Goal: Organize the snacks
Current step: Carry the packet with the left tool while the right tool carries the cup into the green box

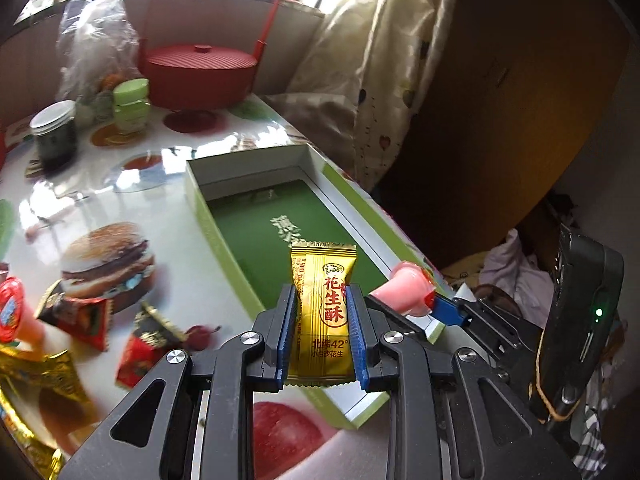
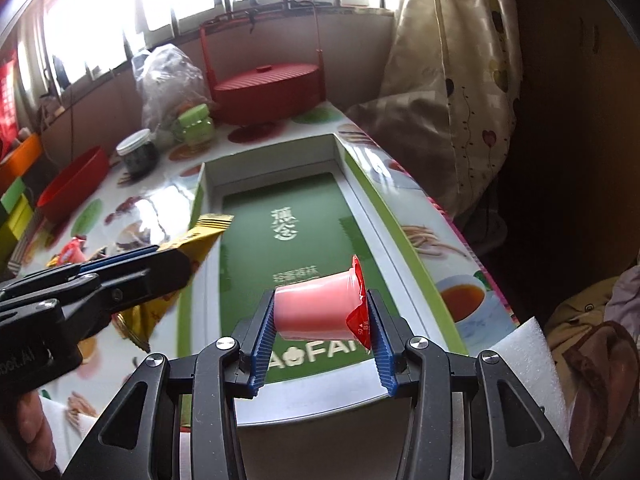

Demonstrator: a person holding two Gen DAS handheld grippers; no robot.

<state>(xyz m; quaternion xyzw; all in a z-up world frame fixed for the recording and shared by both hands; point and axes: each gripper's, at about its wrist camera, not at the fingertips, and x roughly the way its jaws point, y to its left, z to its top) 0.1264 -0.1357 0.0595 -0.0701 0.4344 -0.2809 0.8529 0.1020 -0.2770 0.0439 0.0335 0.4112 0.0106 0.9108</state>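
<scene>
My left gripper is shut on a gold peanut candy packet and holds it upright over the near left part of the open green box. My right gripper is shut on a pink jelly cup with a red lid, held sideways above the box's green floor. The jelly cup also shows in the left wrist view. The left gripper with the gold packet shows at the left of the right wrist view. The box floor holds no snacks.
Loose snacks lie on the table left of the box: red packets, gold packets, a red-lidded jelly cup. Behind stand a red lidded basket, jars, a plastic bag and a red bowl. A curtain hangs right.
</scene>
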